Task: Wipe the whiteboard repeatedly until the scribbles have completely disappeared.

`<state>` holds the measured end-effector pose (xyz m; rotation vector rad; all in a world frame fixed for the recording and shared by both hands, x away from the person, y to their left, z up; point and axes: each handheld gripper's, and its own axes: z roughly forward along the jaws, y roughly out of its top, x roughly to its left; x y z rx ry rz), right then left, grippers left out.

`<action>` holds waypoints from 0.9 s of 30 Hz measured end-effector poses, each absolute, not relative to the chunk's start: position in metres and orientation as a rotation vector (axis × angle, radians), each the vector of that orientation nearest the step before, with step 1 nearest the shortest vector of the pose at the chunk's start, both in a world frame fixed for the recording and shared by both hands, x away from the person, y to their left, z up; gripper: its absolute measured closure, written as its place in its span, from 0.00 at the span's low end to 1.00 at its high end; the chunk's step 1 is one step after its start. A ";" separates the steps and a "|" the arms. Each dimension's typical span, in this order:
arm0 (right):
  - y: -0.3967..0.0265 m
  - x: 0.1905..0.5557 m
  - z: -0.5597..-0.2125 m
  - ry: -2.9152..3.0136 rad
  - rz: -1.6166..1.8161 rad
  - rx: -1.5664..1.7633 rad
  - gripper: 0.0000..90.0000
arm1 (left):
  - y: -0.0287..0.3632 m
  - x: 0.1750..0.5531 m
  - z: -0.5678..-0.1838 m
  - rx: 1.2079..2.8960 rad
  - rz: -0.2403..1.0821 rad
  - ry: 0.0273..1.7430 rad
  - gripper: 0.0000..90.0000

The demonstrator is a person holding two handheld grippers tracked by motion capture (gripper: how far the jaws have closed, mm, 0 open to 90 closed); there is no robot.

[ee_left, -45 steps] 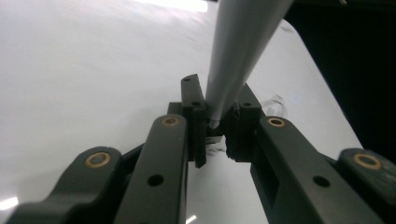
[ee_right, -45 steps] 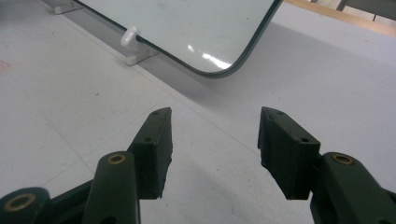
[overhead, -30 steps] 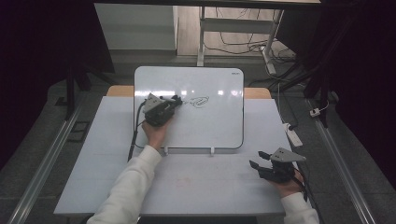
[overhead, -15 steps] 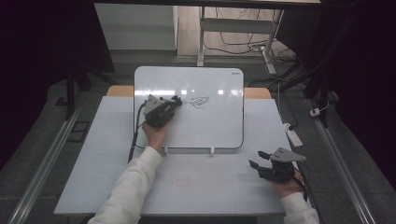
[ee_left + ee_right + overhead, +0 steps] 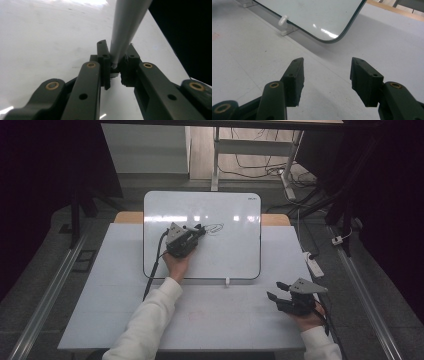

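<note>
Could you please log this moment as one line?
left gripper: shut on marker | whiteboard: drawing | right gripper: open, idle

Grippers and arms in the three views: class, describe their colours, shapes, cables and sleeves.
Each hand-held left claw and right claw is black, topped by a grey three-cornered plate. A black cable trails from each. The flat-faced black jaws hang on arms with brass-coloured pivot rings. Both forearms wear white long sleeves.
</note>
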<state>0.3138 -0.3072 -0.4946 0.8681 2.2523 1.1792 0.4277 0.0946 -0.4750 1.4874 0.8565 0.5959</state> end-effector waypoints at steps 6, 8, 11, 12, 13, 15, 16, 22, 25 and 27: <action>-0.308 0.315 -0.495 2.255 1.181 0.867 0.50 | 0.132 0.432 -0.469 1.400 0.611 0.937 0.88; -0.307 0.315 -0.495 2.257 1.179 0.868 0.50 | 0.137 0.433 -0.470 1.378 0.595 0.946 0.88; -0.307 0.314 -0.495 2.256 1.180 0.869 0.50 | 0.126 0.434 -0.472 1.377 0.575 0.927 0.88; -0.307 0.314 -0.495 2.256 1.180 0.869 0.50 | 0.121 0.434 -0.473 1.380 0.568 0.919 0.88; -0.307 0.313 -0.494 2.252 1.183 0.867 0.50 | 0.114 0.434 -0.475 1.383 0.556 0.908 0.88; -0.307 0.314 -0.494 2.250 1.186 0.868 0.50 | 0.104 0.434 -0.477 1.395 0.539 0.895 0.88; -0.307 0.314 -0.494 2.250 1.186 0.868 0.50 | 0.102 0.434 -0.477 1.406 0.538 0.888 0.88; -0.307 0.314 -0.495 2.255 1.182 0.868 0.50 | 0.114 0.433 -0.474 1.408 0.558 0.901 0.88; -0.307 0.314 -0.494 2.252 1.185 0.868 0.50 | 0.125 0.432 -0.472 1.404 0.578 0.916 0.88; -0.307 0.314 -0.493 2.250 1.186 0.863 0.50 | 0.128 0.432 -0.473 1.395 0.576 0.921 0.88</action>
